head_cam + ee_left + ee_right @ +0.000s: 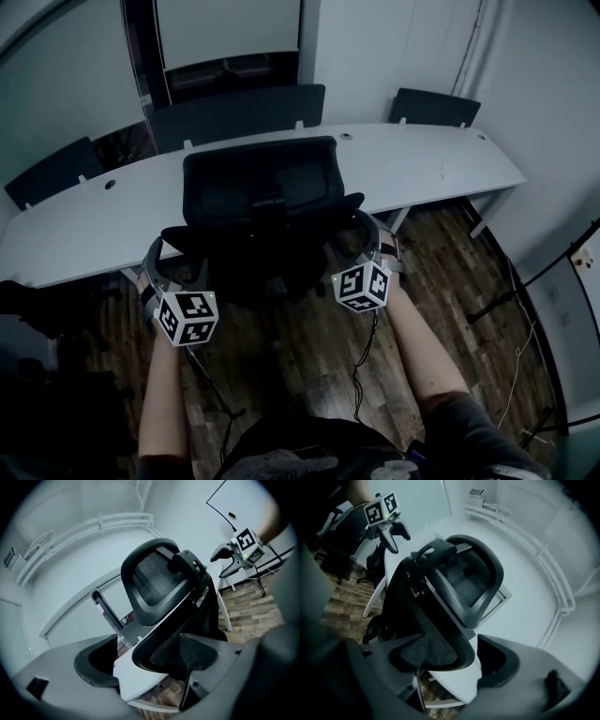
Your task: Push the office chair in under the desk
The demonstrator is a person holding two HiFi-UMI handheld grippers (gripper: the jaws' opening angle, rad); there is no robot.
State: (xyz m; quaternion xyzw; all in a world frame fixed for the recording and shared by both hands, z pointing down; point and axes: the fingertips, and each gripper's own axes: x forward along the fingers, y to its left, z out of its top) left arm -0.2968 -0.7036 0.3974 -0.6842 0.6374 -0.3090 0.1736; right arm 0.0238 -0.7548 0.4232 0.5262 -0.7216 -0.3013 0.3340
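Office chair [261,202] meets the desk [422,159]; our left gripper [147,660] and right gripper [459,660] gape wide (its back between the jaws), clasping nothing.

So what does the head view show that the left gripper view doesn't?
Only the head view: the person's forearms and other chairs behind the white desk. Only the left gripper view: the left hand-held gripper's open jaws up close, the office chair's back edge between them, unsqueezed. Both: the chair, the desk, the wood floor and the right hand-held gripper.
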